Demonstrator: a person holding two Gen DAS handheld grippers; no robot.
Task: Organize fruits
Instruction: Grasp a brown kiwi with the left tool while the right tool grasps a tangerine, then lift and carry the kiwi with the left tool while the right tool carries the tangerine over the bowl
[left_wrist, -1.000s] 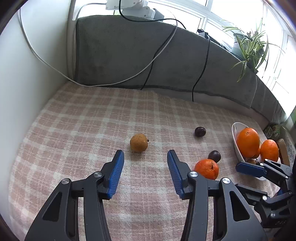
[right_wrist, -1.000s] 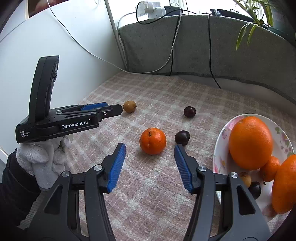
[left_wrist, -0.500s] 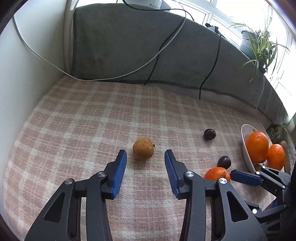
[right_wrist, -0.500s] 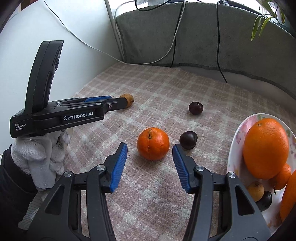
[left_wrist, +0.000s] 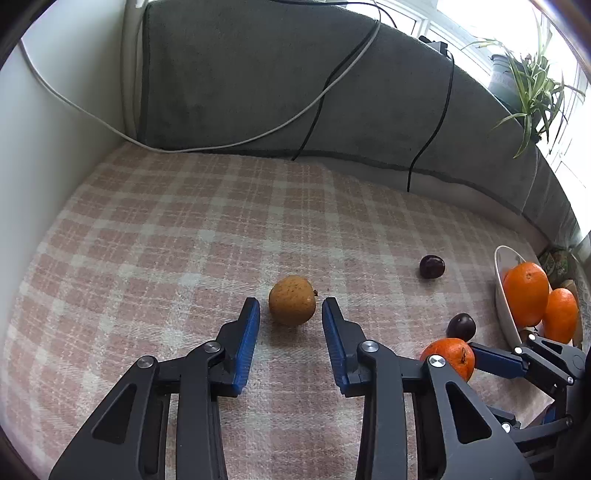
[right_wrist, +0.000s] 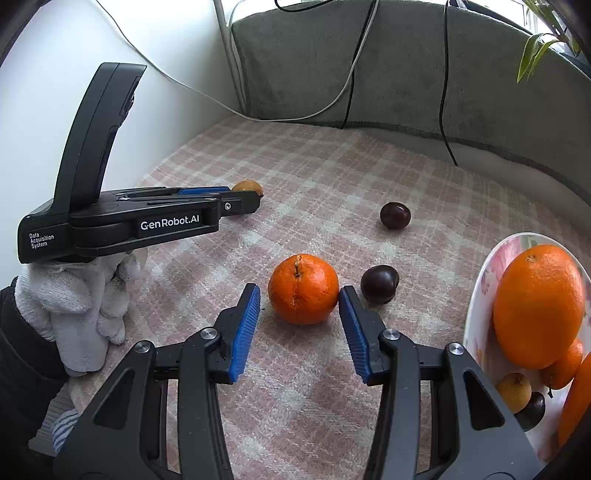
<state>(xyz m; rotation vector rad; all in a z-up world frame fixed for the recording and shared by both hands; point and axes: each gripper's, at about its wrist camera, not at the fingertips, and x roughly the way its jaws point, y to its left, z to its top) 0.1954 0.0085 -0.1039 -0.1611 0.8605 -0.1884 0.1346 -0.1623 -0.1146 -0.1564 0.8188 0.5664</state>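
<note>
Both jaws narrowing on fruit

The left gripper (left_wrist: 290, 312) has its jaws narrow and just closing in, with the tan fruit (left_wrist: 292, 300) sitting at the fingertips between the blue pads, a slim gap showing on each side. Out past its right jaw lie two dark plums, one near (left_wrist: 461, 326) and one farther (left_wrist: 431, 266)

The right gripper (right_wrist: 299, 297) has also been drawing its jaws in around the small orange (right_wrist: 303, 289); the right pad looks to be touching the peel, the left pad stands clear of it, so nothing is gripped. Just beyond the right jaw rests a plum (right_wrist: 380, 284), with another (right_wrist: 395, 215) farther ahead

Far right of those jaws, a flowered bowl (right_wrist: 480, 295) holds a large orange (right_wrist: 537, 304) and smaller fruit. Left of them, a gloved hand (right_wrist: 70, 306) carries the other gripper. Everything lies on a pink plaid surface (right_wrist: 332, 177)
</note>
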